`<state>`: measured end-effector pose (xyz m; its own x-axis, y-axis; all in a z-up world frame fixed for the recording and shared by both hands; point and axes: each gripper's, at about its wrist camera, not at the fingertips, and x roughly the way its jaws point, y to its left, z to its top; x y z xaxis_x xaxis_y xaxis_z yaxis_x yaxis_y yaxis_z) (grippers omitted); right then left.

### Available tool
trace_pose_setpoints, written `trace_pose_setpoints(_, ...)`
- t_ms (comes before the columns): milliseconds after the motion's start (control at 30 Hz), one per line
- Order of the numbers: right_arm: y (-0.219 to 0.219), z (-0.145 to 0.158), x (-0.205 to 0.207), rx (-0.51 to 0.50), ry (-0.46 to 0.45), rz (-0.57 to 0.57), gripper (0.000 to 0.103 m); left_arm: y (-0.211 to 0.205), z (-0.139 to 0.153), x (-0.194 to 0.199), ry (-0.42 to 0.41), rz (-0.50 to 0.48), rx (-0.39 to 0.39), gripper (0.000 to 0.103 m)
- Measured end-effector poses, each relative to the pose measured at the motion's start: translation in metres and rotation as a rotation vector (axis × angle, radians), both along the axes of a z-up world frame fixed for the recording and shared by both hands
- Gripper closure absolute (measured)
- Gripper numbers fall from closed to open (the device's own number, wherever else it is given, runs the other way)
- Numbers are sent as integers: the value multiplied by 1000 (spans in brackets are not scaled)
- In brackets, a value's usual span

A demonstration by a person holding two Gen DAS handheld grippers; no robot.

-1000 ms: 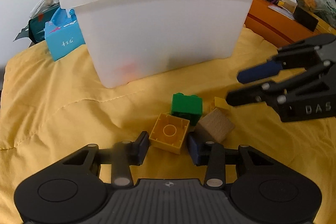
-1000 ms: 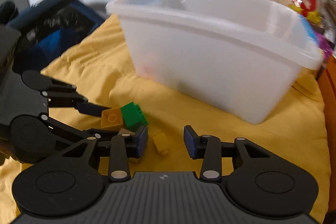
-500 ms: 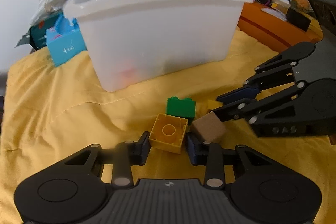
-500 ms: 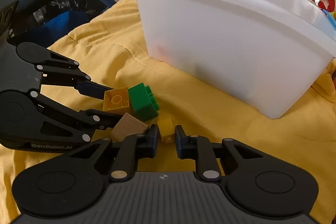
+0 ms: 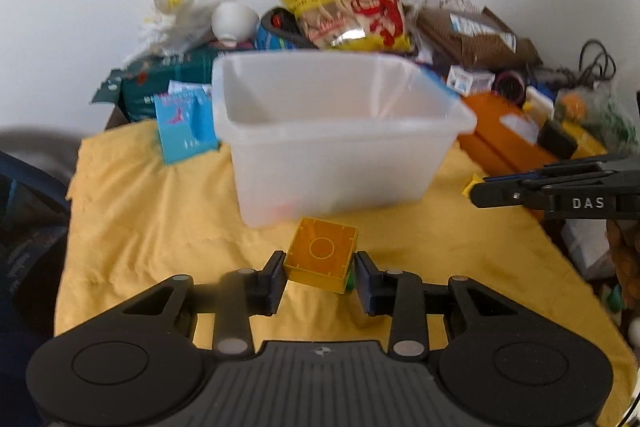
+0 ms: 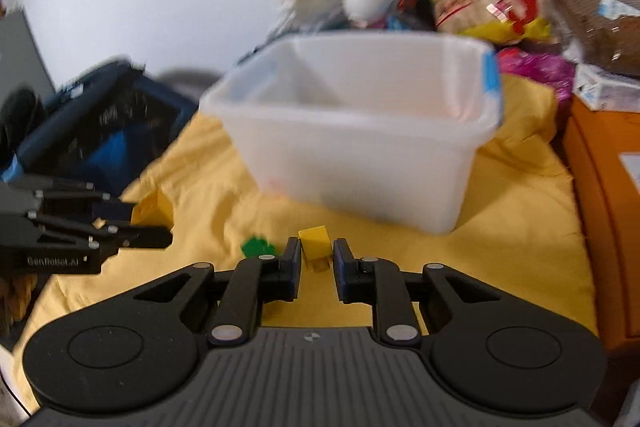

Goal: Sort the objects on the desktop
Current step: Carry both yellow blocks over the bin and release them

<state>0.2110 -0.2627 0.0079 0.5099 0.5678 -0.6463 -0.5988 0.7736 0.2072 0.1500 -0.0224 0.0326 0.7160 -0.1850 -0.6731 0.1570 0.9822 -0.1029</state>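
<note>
My left gripper is shut on a large hollow yellow brick, lifted above the yellow cloth. My right gripper is shut on a small yellow brick, also raised off the cloth. A green brick lies on the cloth just left of the right fingers; a sliver of it shows behind the big brick in the left wrist view. The translucent white bin stands ahead of both grippers, its open top visible. In the right wrist view the left gripper holds the big yellow brick at the left.
Behind the bin is a heap of snack bags, a blue tissue pack and boxes. Orange boxes line the right side. A dark blue chair stands off the cloth's left edge.
Both grippers have risen from the cloth, each carrying its brick. The right gripper shut on the small yellow brick. The green brick and wooden block stayed below; the bin's open top is now in sight.
</note>
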Motion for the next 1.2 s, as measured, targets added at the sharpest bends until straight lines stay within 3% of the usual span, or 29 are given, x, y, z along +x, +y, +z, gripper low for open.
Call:
trace_pose_setpoints(300,-11,58,16,68,-66,-55,83,-4,50,24,-60,28,12,63)
trace_pose_setpoints(867,5,119,67,62,-156,-75,83,9,102,100,-81,91,-16,63)
trace_pose_setpoints(1200,23,111,121,-26,-34,-105,83,14,101,150,35,87,-9,63)
